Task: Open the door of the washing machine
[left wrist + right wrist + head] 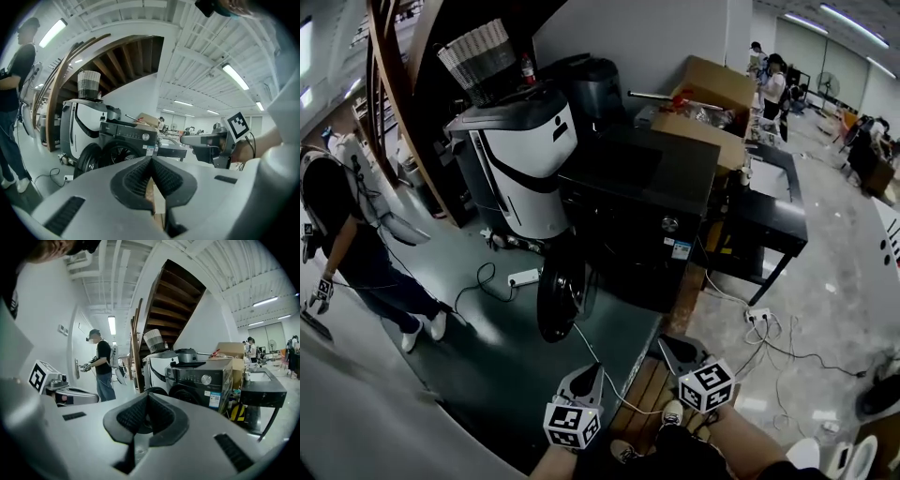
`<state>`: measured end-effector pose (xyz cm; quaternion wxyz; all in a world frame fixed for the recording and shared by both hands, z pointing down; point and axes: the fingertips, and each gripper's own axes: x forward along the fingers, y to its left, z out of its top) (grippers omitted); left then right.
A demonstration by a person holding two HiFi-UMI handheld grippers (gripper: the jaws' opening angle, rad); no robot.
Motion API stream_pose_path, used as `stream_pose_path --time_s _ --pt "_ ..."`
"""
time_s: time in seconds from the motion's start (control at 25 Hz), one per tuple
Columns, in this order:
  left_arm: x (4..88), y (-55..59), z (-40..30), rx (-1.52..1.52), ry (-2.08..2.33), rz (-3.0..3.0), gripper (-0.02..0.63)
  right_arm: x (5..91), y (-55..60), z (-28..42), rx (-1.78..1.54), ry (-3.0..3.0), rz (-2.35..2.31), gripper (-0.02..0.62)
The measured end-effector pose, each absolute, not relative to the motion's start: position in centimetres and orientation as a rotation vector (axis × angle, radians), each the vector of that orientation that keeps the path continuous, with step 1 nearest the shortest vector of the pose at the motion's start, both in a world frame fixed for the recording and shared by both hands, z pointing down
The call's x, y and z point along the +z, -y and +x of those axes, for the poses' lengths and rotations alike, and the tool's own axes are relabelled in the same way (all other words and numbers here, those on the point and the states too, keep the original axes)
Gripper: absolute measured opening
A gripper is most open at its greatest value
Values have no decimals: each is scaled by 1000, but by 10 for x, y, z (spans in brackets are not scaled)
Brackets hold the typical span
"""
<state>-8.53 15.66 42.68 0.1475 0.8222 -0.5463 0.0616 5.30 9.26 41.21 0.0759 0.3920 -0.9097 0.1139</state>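
The dark washing machine stands ahead of me, its control panel and knob facing the grippers. Its round door hangs swung out to the left, edge-on in the head view, and the drum opening shows behind it. Both grippers are low at the near edge, short of the machine and touching nothing. My left gripper is shut and empty, its ribbed pads pressed together. My right gripper is also shut and empty. The washing machine fills the right of the right gripper view, beyond the jaws.
A white-and-black appliance with a wicker basket stands left of the washer. Cardboard boxes sit behind it, a black table to the right. A power strip and cables lie on the floor. A person stands far left.
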Motion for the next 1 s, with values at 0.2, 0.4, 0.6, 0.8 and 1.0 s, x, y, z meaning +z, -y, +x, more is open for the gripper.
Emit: stream_pose_path --time_s 0.2,0.4,0.6,0.8,1.0 --pt "423 -146 -70 196 1548 2394 17 415 -88 70 360 2716 1212 17" --pt "427 -144 -70 212 1541 2391 17 419 -89 70 360 2707 1204 17" --pt "430 -146 -72 208 1541 2383 17 424 -92 70 369 2699 1198 17" --pt "433 -148 -71 213 1539 2381 17 428 -94 72 379 2693 1197 17" --pt "434 -153 -71 214 1543 2377 17 431 -100 73 396 2689 1202 17"
